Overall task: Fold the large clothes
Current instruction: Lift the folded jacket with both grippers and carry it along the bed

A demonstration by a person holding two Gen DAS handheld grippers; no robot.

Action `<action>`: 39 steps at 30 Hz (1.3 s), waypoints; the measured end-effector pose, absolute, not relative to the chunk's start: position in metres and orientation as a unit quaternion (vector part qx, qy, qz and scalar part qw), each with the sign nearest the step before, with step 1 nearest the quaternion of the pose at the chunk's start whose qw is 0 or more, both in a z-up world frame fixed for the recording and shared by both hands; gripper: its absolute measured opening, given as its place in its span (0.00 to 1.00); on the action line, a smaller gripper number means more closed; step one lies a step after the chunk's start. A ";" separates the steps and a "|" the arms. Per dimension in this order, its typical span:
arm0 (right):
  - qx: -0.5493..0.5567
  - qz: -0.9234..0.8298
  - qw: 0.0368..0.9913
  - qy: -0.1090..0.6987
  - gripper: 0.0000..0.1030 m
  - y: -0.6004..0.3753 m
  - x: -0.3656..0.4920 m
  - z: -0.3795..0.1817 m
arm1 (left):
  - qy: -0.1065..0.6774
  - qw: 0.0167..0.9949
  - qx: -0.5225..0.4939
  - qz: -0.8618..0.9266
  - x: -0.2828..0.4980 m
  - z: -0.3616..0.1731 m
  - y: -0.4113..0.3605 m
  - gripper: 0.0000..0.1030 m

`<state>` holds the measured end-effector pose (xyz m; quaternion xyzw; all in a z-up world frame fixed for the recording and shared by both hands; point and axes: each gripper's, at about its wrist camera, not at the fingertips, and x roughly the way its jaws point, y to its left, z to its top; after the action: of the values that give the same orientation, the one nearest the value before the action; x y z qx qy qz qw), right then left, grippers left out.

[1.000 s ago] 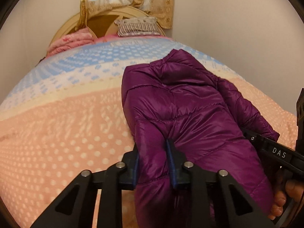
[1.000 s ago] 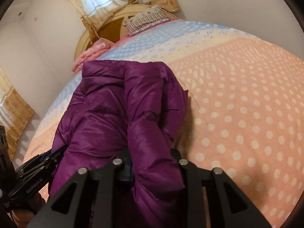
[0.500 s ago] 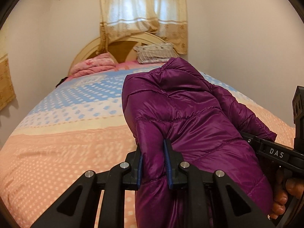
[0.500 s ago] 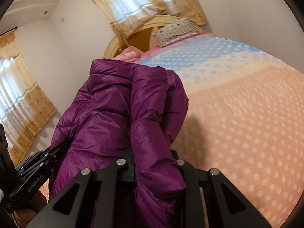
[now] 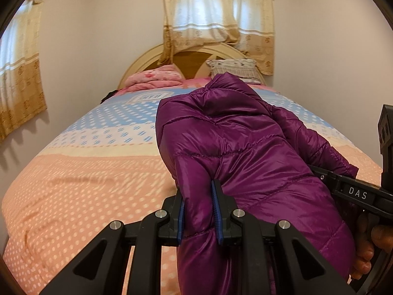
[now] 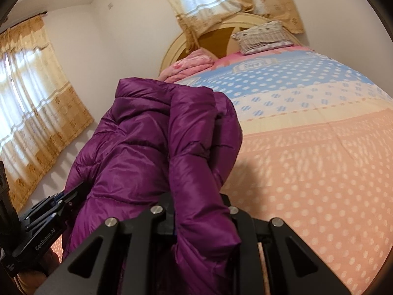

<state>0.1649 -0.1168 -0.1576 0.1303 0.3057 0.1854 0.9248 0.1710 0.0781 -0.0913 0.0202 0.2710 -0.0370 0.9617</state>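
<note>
A purple quilted puffer jacket [image 5: 235,147] hangs lifted above the bed, held by both grippers. My left gripper [image 5: 198,209] is shut on the jacket's near left edge; its blue pads pinch the fabric. My right gripper [image 6: 199,218] is shut on the jacket [image 6: 152,142] at its near right edge; the fabric drapes over its fingers and hides them. The right gripper [image 5: 356,194] also shows at the right of the left wrist view, and the left gripper [image 6: 46,221] at the lower left of the right wrist view.
The bed's dotted quilt [image 5: 81,184], peach near and blue far, lies below the jacket. A folded pink blanket [image 5: 154,77] and a striped pillow [image 5: 233,67] rest by the headboard [image 5: 147,56]. Curtained windows [image 5: 216,14] are behind and to the left.
Both grippers have risen with the jacket and tilted up, so the jacket hangs higher off the quilt and the headboard, curtains and walls have come into view.
</note>
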 end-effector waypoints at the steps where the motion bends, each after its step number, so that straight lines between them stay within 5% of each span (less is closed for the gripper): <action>1: 0.127 0.190 0.924 0.307 0.20 -0.113 0.166 -0.158 | 0.273 0.961 0.017 -0.032 0.168 -0.093 0.084 0.19; 32: 0.068 0.225 0.896 0.376 0.20 -0.046 0.184 -0.203 | 0.324 0.946 -0.004 0.024 0.164 -0.146 0.128 0.20; 39: 0.064 0.223 0.894 0.384 0.21 -0.045 0.186 -0.205 | 0.330 0.943 -0.006 0.030 0.163 -0.155 0.131 0.29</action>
<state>0.1858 -0.0446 -0.2055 0.0639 0.3837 0.2228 0.8939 0.1631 0.1314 -0.1547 -0.0058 0.3301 0.0301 0.9434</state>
